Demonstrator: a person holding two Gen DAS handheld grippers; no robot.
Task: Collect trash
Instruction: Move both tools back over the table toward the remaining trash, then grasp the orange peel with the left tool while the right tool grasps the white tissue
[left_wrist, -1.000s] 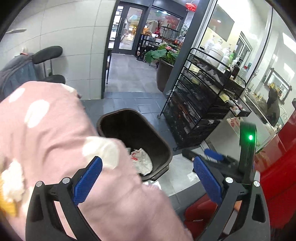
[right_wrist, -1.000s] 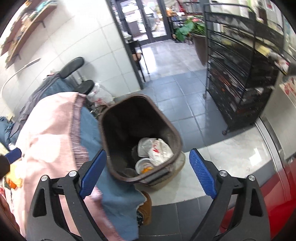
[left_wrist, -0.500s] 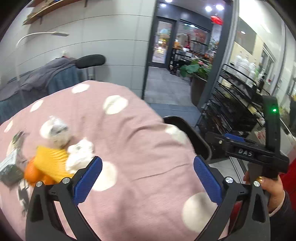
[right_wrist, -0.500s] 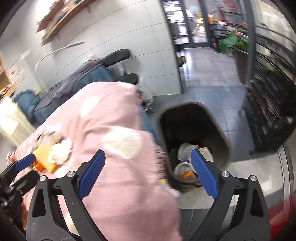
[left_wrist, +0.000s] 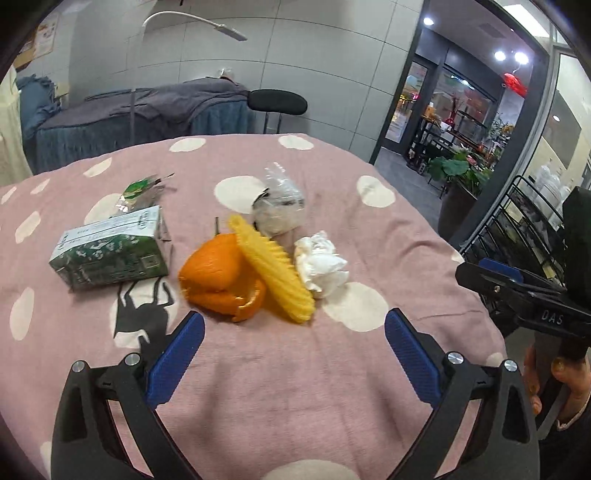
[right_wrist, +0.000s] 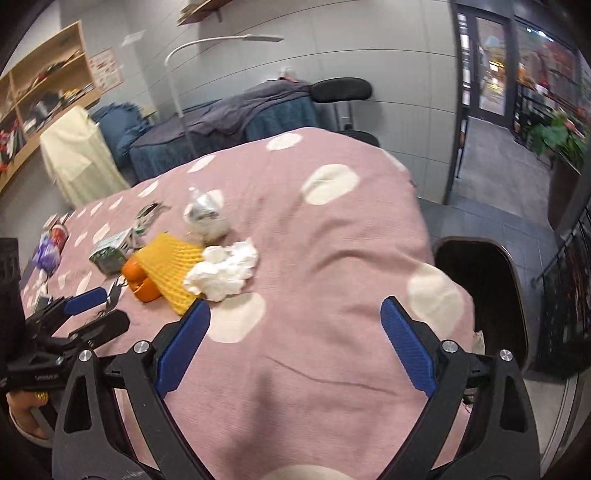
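Note:
Trash lies on the pink dotted tablecloth (left_wrist: 280, 387): a green carton (left_wrist: 110, 251), orange peel (left_wrist: 214, 273), a yellow foam net (left_wrist: 269, 269), a crumpled white tissue (left_wrist: 321, 264), a clear plastic bag (left_wrist: 279, 206) and a green wrapper (left_wrist: 138, 192). My left gripper (left_wrist: 293, 350) is open and empty, just short of the peel. My right gripper (right_wrist: 295, 347) is open and empty, near the tissue (right_wrist: 225, 271) and the net (right_wrist: 170, 269). The dark trash bin (right_wrist: 480, 288) stands on the floor at the table's right edge.
A black wire rack (left_wrist: 517, 221) stands to the right beyond the table. A massage bed with blue and grey covers (left_wrist: 140, 114) and a black stool (left_wrist: 277, 101) stand behind. More small items (right_wrist: 51, 243) lie at the table's far left.
Both grippers have swung from over the bin back to the table. The trash pile has come into the middle of both views. Both stay open and empty.

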